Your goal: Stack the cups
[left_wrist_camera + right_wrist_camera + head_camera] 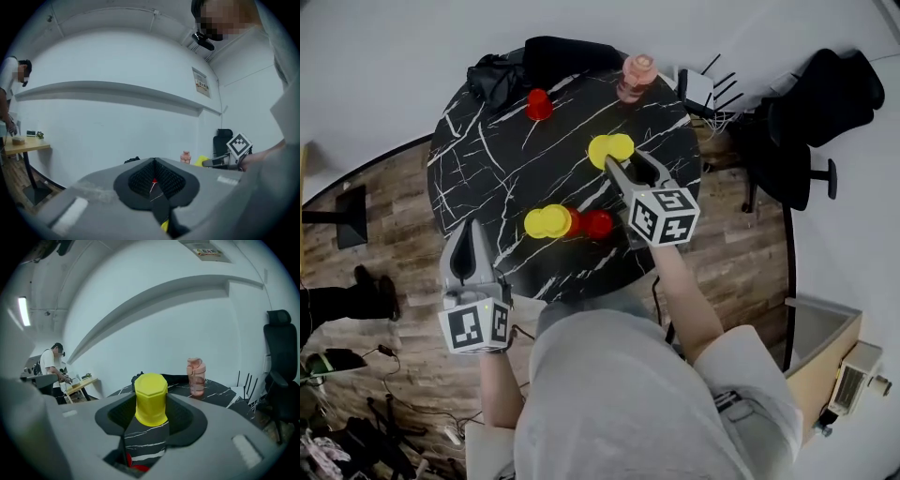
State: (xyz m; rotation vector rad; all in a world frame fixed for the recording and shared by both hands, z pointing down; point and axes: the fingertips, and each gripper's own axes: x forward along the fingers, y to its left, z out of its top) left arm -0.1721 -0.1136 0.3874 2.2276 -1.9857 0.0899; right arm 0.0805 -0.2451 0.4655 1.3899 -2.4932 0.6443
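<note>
Your right gripper (623, 161) clamps the upturned yellow plastic cup (150, 399) by its sides, lifted off the round black marble table (487, 141), likely for stacking; your left gripper (469, 234) hangs closed and empty at the near edge, out of the way

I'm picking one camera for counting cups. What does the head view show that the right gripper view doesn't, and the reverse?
Only the head view: the far red cup, the mid-table yellow cup and the shut left gripper. Only the right gripper view: a person at a desk by the wall. Both: the held yellow cup in the right gripper, the pink bottle, the marbled table.
</note>
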